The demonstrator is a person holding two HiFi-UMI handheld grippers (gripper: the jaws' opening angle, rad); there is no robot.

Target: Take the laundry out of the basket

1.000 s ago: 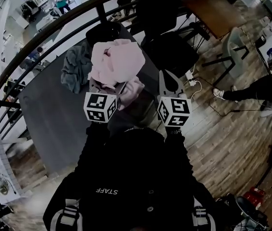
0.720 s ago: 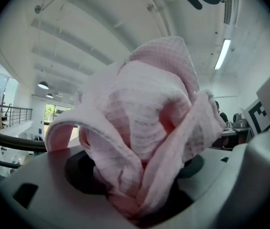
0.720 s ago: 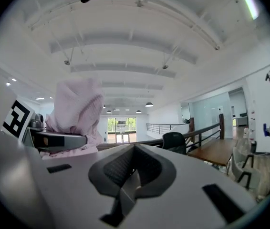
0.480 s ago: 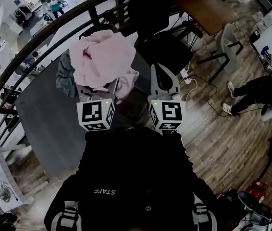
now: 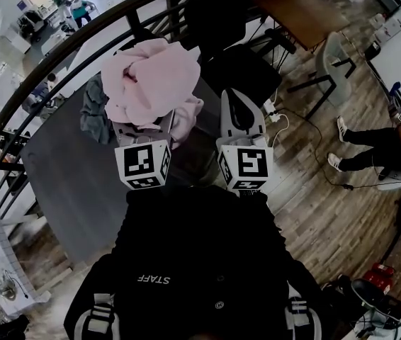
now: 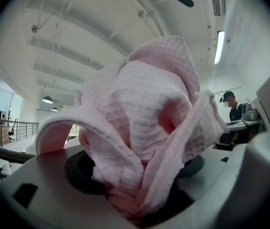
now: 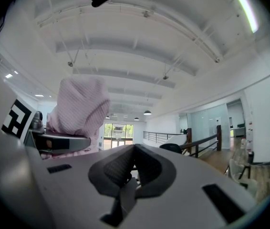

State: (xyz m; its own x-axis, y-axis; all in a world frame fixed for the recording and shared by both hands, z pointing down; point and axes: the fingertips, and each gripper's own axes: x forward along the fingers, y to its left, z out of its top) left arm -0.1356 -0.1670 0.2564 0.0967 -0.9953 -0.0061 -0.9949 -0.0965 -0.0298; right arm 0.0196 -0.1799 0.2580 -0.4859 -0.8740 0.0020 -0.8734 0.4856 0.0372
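A bundled pink waffle-weave cloth (image 5: 151,76) is lifted above the dark grey table (image 5: 73,183), and my left gripper (image 5: 146,127) is shut on its lower folds. In the left gripper view the pink cloth (image 6: 144,128) fills the middle, bunched between the jaws of the left gripper (image 6: 140,180), and hides the pads. My right gripper (image 5: 241,115) is raised beside it on the right, apart from the cloth. The right gripper (image 7: 132,168) is shut with nothing held, and the pink cloth (image 7: 77,106) shows to its left. A grey garment (image 5: 94,108) lies on the table behind the cloth. No basket shows clearly.
A curved black railing (image 5: 59,48) runs past the table's far side. Black chairs (image 5: 246,69) stand just beyond the grippers, and a wooden table (image 5: 307,16) is at the back right. A seated person's legs (image 5: 370,151) and a floor cable (image 5: 292,129) are at the right.
The pink cloth has shifted up and to the left in the head view with my left gripper still shut on it. The right gripper has shifted slightly left alongside.
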